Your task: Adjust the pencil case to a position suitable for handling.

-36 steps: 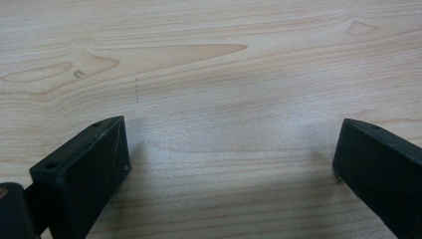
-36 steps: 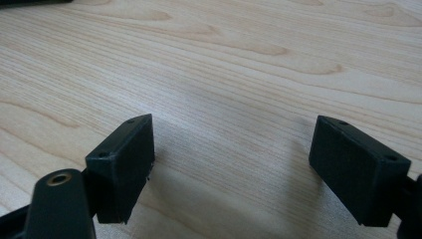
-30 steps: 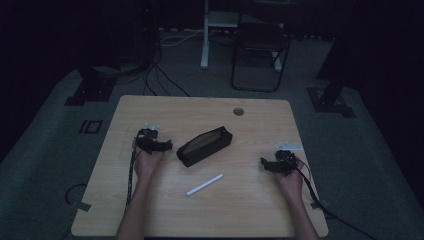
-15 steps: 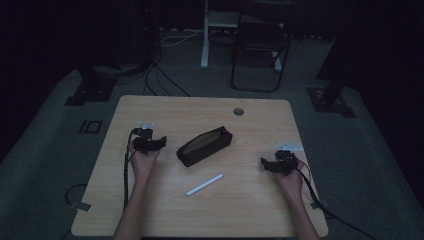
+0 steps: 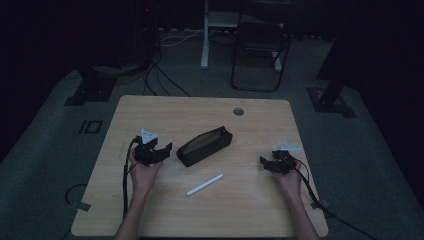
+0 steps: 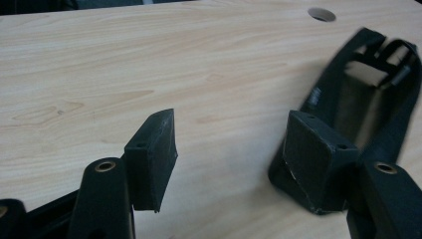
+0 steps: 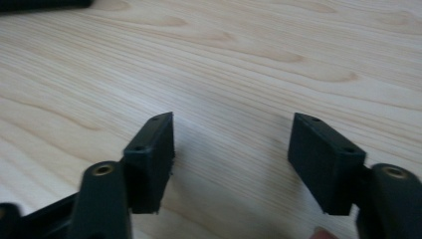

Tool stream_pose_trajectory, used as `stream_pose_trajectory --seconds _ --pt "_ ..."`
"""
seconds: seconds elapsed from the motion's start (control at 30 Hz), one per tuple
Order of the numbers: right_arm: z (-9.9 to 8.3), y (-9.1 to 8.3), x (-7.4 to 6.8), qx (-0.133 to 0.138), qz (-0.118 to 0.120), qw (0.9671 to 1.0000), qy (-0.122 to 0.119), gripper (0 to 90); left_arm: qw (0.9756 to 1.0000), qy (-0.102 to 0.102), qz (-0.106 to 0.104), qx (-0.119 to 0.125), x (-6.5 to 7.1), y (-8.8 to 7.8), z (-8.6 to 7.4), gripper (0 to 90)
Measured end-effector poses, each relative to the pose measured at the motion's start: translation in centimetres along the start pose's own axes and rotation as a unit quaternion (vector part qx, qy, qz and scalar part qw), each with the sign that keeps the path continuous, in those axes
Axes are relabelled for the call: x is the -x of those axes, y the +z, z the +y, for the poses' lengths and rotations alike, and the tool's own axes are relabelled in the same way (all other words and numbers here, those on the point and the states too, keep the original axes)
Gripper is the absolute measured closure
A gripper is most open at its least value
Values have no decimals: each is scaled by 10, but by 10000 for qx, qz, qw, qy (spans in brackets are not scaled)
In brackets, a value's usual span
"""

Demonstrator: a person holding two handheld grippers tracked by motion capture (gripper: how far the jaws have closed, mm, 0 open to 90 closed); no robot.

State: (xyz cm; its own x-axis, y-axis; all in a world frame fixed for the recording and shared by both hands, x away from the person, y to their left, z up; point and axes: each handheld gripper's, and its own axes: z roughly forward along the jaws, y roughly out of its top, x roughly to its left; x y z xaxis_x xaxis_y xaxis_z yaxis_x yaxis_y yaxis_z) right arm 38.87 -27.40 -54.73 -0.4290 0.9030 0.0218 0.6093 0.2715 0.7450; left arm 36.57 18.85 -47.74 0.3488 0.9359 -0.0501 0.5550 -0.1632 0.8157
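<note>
High view: left gripper (image 5: 161, 149) has shifted right and a bit nearer since a second ago, now just beside the near-left end of the black pouch (image 5: 205, 145), jaws spread wide with nothing between them. In the left gripper view the pouch (image 6: 370, 114) lies open-topped just past the right-hand pad, apart from it (contact hard to tell at the pad edge). Its jaws have closed in a touch, mostly wide. Right gripper (image 5: 266, 163) sits where it was, near the right edge of the table (image 5: 165, 110); its jaws have just been closing partway, with bare wood between them in the right gripper view, gripper (image 7: 231, 159) holding nothing. White pen (image 5: 204, 184) lies untouched near centre, between both hands. Judgement: left is lining up on the pouch end, probably to steady it; grasp not yet made.
</note>
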Motion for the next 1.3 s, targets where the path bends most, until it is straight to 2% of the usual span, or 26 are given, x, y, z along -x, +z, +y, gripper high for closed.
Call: stream_pose_trajectory --seconds 0.07,0.13,0.27,0.33,0.43,0.47,0.53,0.73,0.77,0.93,1.1,1.3 --pt "2 -1 -3 46 23 10000 -35 390 10000 34 -38 8 3 -5 -4 387" --pt "13 -6 -12 224 74 9996 -139 417 10000 44 -53 33 5 -10 -6 392" --pt "26 -7 -21 398 53 9987 -303 432 9999 120 -95 52 7 -17 -8 400" --pt "34 -6 -27 469 61 9982 -363 432 9999 73 -105 93 6 -19 -9 399" --pt "46 -2 -34 553 150 9976 -383 437 9998 85 -127 145 7 -22 -9 399" --pt "55 1 -38 610 255 9971 -376 443 9997 97 -148 164 7 -23 -9 399" --pt "62 3 -41 662 372 9965 -360 452 9996 166 -150 185 8 -24 -9 400" --pt "81 9 -50 743 544 9950 -390 464 9992 259 -223 223 10 -26 -12 400" --pt "89 12 -54 759 558 9947 -416 464 9991 273 -221 226 10 -26 -11 395" --pt "102 18 -58 808 637 9941 -328 464 9990 278 -299 193 13 -27 -12 391" --pt "116 29 -61 796 762 9936 -227 469 9983 343 -432 208 22 -29 -11 385" --pt "124 44 -63 648 889 9939 -60 468 9974 498 -524 22 33 -17 -15 388"
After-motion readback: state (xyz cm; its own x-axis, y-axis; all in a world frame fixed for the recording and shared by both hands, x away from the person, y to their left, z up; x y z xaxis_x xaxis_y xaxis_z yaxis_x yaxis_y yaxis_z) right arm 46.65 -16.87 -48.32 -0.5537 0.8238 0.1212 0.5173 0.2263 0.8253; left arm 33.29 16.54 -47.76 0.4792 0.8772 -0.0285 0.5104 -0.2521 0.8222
